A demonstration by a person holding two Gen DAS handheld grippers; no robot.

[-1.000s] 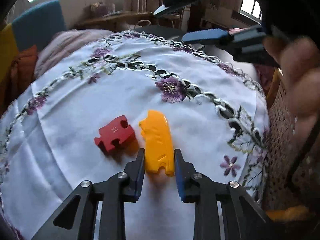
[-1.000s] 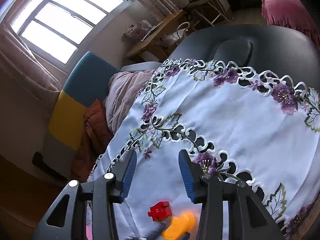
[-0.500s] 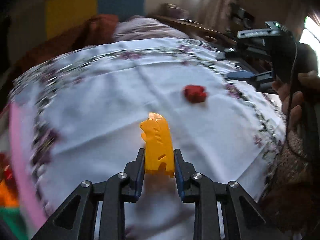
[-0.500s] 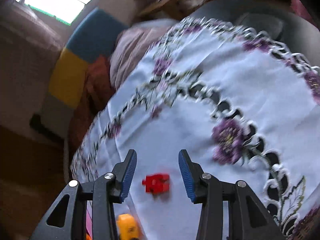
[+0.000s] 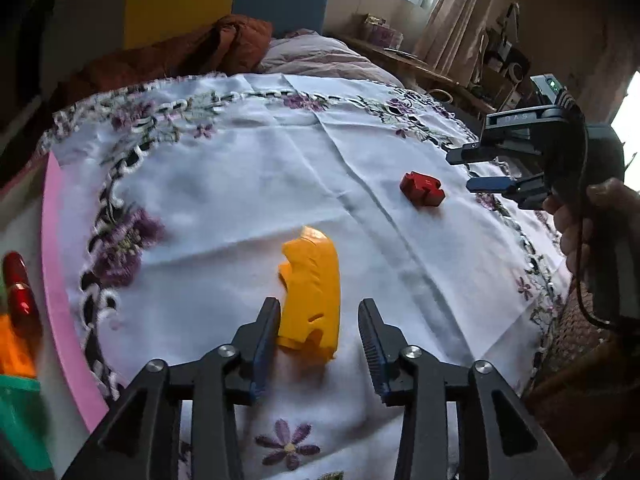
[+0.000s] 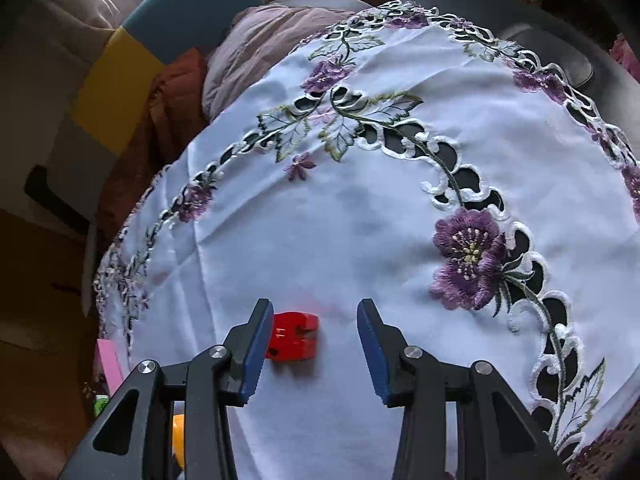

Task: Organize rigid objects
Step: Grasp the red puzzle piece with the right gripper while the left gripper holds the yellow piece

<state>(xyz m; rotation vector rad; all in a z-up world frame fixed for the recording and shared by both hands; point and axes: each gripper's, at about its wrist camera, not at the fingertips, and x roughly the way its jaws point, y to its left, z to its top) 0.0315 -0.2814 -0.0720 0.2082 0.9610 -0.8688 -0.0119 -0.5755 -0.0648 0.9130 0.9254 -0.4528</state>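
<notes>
Left gripper state: the left gripper (image 5: 319, 332) is opening; the yellow piece (image 5: 313, 296) lies between its jaws on the tablecloth (image 5: 248, 184), the left pad touching or just beside it, the right pad clearly apart.
Right gripper state: the right gripper (image 6: 315, 340) stands at a moderate gap, holding nothing; the red puzzle piece (image 6: 293, 336) sits between its jaws, close against the left finger.
Where the things are: in the left wrist view, the yellow piece is at lower centre and the red puzzle piece (image 5: 422, 188) well apart at right of centre, beside the right gripper (image 5: 476, 170).
Risk, left side: I judge that pulling away while the left pad brushes the piece could drag or turn it.
Risk, right side: the red piece is off-centre in the gap; closing now would likely shove it sideways or bunch the cloth.
Risk, edge: the pink edge (image 5: 60, 280) at lower left is near; a nudged piece could slide toward it.
Pose: both grippers point steeply down at the desk; a hand (image 5: 592, 224) grips the right one's handle at the right edge of the frame.
</notes>
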